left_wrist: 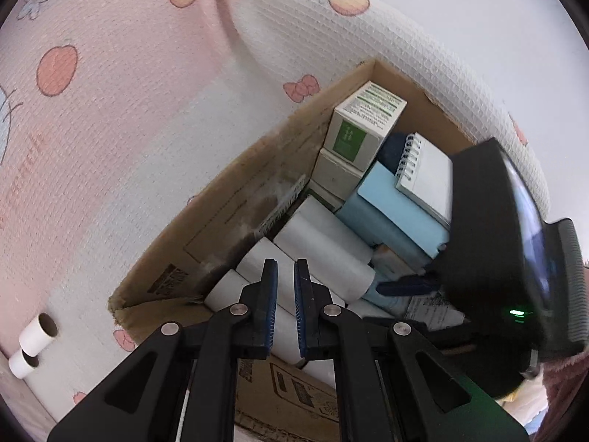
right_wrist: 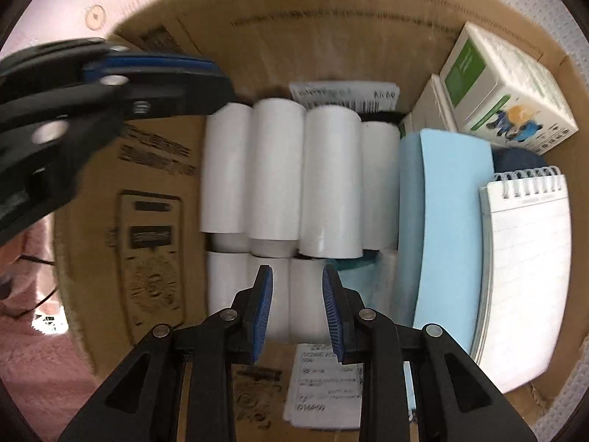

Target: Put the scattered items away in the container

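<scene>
Cardboard box (left_wrist: 235, 217) sits on a pink-and-white fruit-print blanket (left_wrist: 110, 110); both grippers are over it. Box is nearly full: white rolls (right_wrist: 276, 169) packed in rows along its middle, light blue box (right_wrist: 445, 228) beside them, spiral notepad (right_wrist: 530, 269) against the far side of that, green-and-white carton (right_wrist: 504, 88) in the box corner.

Left gripper (left_wrist: 285, 307): jaws nearly closed, narrow gap, nothing between them, hanging over the rolls. Right gripper (right_wrist: 297, 309): jaws partly open, wider gap, nothing clamped, just above the near row of rolls; a roll end shows in the gap, but I can't tell whether it touches.

Outside the box, two cardboard tubes (left_wrist: 35, 342) lie on the blanket, well apart from its corner. My read: those are what's left to collect.

Risks:
- Both grippers crowd the same opening; the left one appears blurred near the box wall in the right view, so a collision is plausible.
- Rolls are stacked loose and round; a nudge could shift them or push one over the wall.
- Little free space in the box; extra tubes may perch on top and roll off.
- Hollow tubes could crush under a hard squeeze.
- Soft blanket under the box could let it tip if leaned on.

Writing: box walls carry black print and a barcode-like mark, and there is a paper label (right_wrist: 324, 386) on the floor; all too blurred to read. Carton has green text blocks and a cartoon figure; no brand legible.
</scene>
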{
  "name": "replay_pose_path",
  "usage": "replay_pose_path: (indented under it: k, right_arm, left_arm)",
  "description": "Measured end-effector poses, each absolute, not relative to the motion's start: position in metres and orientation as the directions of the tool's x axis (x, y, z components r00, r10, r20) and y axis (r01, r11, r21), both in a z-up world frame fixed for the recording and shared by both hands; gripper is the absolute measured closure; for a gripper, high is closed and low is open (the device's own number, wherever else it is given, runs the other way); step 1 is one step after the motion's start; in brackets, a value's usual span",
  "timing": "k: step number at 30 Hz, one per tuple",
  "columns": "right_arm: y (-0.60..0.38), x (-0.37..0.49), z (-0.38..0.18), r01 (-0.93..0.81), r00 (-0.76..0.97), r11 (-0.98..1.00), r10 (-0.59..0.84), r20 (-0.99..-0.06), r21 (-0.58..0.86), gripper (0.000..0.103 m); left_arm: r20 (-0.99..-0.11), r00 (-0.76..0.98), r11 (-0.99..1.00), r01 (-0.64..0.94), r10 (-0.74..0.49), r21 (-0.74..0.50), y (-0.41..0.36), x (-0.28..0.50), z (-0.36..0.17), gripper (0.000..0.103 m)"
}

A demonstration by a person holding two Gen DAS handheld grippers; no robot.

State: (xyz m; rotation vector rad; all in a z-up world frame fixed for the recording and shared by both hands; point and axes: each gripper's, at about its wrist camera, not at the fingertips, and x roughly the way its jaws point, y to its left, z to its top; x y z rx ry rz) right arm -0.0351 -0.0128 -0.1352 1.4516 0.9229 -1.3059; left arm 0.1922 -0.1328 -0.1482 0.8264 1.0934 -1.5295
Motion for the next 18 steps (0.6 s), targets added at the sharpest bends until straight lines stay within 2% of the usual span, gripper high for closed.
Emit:
replay_pose_path:
  k: [12,14,18]
  right_arm:
    - [-0.030,-0.041,-0.145,0.952,0.154,-0.266,-0.010,-0.988,0.151,0.079]
    - [-0.029,-0.040,-0.144,0.952,0.150,-0.269,-0.016,-0.989,0.149,0.079]
    - [-0.025,-0.034,-0.133,0.955,0.121,-0.269,-0.048,-0.992,0.129,0.077]
  left_arm:
    - [-0.920,-0.200,-0.057,0.980,-0.338,-0.192,-0.136,0.198,-0.154,0.089]
    - [-0.925,-0.179,-0.071,0.984,-0.334,-0.164,-0.136,0.192,-0.156,0.085]
    - [-0.927,-0.191,-0.103,0.981,-0.324,-0.166,-0.136,0.183,-0.156,0.065]
